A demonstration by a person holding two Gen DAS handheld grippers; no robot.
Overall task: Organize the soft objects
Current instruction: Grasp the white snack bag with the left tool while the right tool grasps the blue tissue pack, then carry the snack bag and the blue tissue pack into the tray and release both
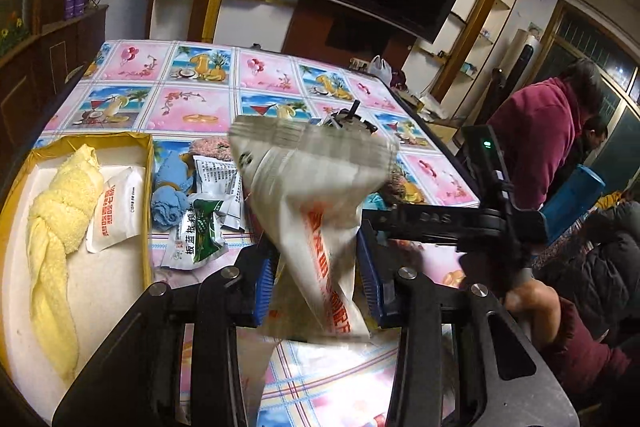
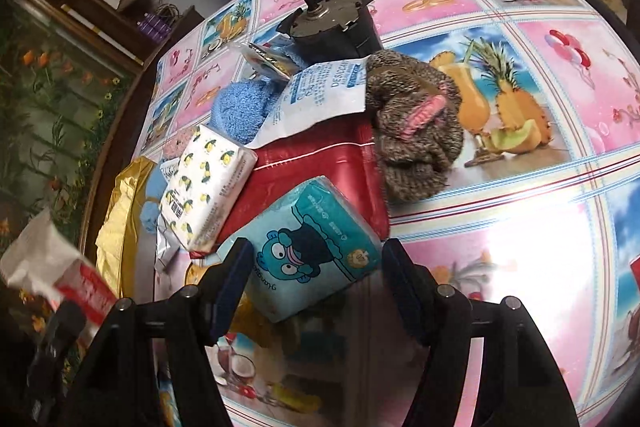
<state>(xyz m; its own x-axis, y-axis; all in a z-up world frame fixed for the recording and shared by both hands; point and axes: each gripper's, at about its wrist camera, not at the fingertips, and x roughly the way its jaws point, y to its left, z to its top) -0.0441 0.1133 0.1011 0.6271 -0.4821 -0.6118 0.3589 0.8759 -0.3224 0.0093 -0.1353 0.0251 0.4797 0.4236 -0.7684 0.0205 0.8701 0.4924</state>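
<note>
My left gripper (image 1: pixel 318 279) is shut on a white packet with orange print (image 1: pixel 320 211) and holds it above the table; the packet is motion-blurred and also shows in the right wrist view (image 2: pixel 60 267). A yellow-rimmed box (image 1: pixel 150 163) at the left holds a yellow twisted towel (image 1: pixel 56 211) and a white pouch (image 1: pixel 116 211). My right gripper (image 2: pixel 316 283) is open, its jaws on either side of a teal tissue pack (image 2: pixel 312 251). Nearby lie a lemon-print tissue pack (image 2: pixel 208 187), a brown knit item (image 2: pixel 416 131), a blue towel (image 2: pixel 240 107) and a desiccant sachet (image 2: pixel 320 91).
A small motor (image 2: pixel 332 27) stands behind the pile, which lies partly on a red pack (image 2: pixel 304 167). Blue cloth (image 1: pixel 170 187) and medicine sachets (image 1: pixel 204 223) lie beside the box. People sit at the right (image 1: pixel 540 143). The table edge runs along the right (image 1: pixel 440 147).
</note>
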